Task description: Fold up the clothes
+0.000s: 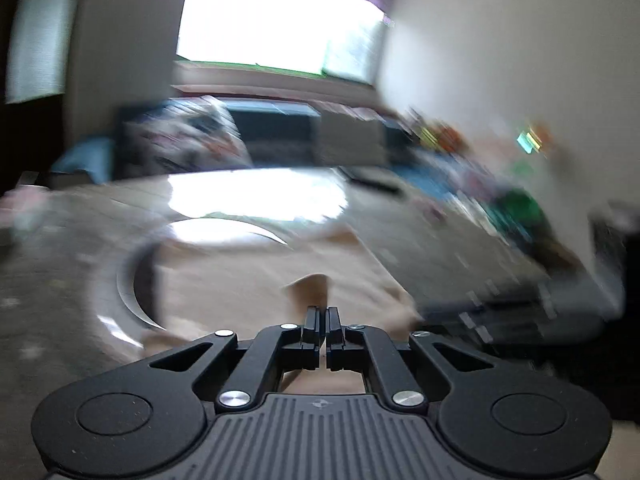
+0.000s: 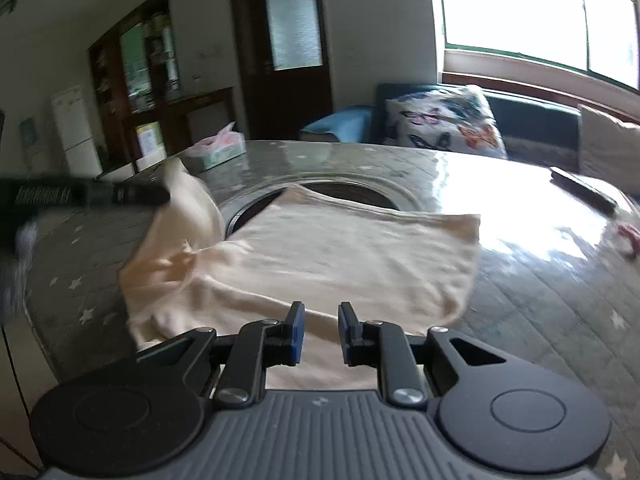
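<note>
A cream garment [image 2: 340, 252] lies spread on the round glass-topped table [image 2: 520, 272]. My left gripper [image 1: 323, 312] is shut on a corner of the garment [image 1: 312, 288] and holds it lifted; its view is motion-blurred. In the right wrist view the left gripper [image 2: 166, 194] appears at the left, pinching the raised left flap above the table. My right gripper [image 2: 321, 312] is open and empty, just above the garment's near edge.
A tissue box [image 2: 218, 150] sits at the table's far left. A dark remote [image 2: 582, 190] and a pink item [image 2: 626, 234] lie at the right. A sofa with a butterfly cushion [image 2: 444, 120] stands behind, under the window.
</note>
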`<state>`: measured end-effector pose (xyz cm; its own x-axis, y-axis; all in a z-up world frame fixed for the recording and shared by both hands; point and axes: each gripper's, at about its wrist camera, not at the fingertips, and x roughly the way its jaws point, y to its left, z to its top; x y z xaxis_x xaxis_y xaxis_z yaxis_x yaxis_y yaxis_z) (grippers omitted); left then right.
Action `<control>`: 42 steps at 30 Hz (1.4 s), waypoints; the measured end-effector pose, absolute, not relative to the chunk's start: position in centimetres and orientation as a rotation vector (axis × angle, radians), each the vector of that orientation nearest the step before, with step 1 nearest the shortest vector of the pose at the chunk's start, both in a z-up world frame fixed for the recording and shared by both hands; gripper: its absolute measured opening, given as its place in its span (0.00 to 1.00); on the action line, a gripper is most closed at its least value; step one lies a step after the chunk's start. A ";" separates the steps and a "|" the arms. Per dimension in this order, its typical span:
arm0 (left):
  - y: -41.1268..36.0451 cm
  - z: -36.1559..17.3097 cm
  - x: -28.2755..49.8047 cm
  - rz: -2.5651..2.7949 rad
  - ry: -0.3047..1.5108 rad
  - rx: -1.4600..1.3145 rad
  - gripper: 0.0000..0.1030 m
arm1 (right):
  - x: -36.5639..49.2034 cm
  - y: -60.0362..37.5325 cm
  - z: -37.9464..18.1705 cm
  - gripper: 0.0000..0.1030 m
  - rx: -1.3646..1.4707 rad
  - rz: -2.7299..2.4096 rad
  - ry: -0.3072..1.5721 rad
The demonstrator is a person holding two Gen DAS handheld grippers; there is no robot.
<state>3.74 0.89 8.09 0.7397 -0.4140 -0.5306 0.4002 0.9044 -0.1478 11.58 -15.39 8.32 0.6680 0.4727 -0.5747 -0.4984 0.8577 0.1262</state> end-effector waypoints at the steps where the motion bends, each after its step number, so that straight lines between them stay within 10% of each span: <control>1: 0.0 7.6 3.7 -0.456 0.603 0.004 0.03 | 11.6 -15.7 8.2 0.17 -0.027 0.545 0.644; 7: -1.2 6.0 3.4 -0.523 0.653 0.089 0.08 | 11.6 -15.7 7.7 0.17 0.002 0.562 0.667; 17: 7.1 6.7 1.9 -0.336 0.603 0.056 0.46 | 11.7 -13.8 7.4 0.17 0.004 0.611 0.709; 33: 10.9 3.2 1.2 -0.222 0.682 0.023 0.50 | 12.1 -12.3 5.1 0.23 0.116 0.623 0.886; 42: 9.9 2.4 1.6 -0.231 0.685 0.052 0.50 | 11.3 -11.7 8.8 0.04 0.058 0.630 0.759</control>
